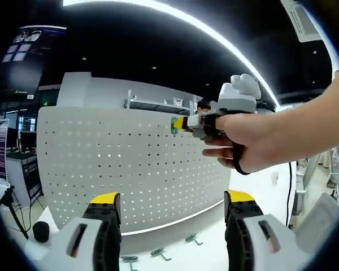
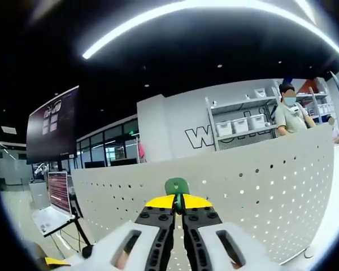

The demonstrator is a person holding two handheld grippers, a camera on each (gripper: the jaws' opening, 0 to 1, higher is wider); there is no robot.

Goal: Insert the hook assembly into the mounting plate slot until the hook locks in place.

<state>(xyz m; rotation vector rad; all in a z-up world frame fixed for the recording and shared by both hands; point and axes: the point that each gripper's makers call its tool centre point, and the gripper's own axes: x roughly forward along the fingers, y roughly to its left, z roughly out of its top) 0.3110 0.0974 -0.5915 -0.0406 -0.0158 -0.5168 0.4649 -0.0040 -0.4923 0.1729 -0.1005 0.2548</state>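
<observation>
Right gripper view: right gripper [image 2: 178,203] clamps half-hidden green hook [image 2: 177,186] at pegboard [image 2: 260,180]; left gripper [image 1: 172,206] jaws apart

Left gripper [image 1: 172,206]: jaws apart, before white pegboard [image 1: 124,164]. Right gripper [image 1: 183,123], held by hand [image 1: 260,141], presses green hook [image 1: 174,125] at board's top edge.

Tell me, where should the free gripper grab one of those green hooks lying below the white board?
Judging from the left gripper view, take a green hook by its long straight shank, coming down from above. It lies flat on the white tabletop, so only the top is open, and the left hand-held gripper is open.
</observation>
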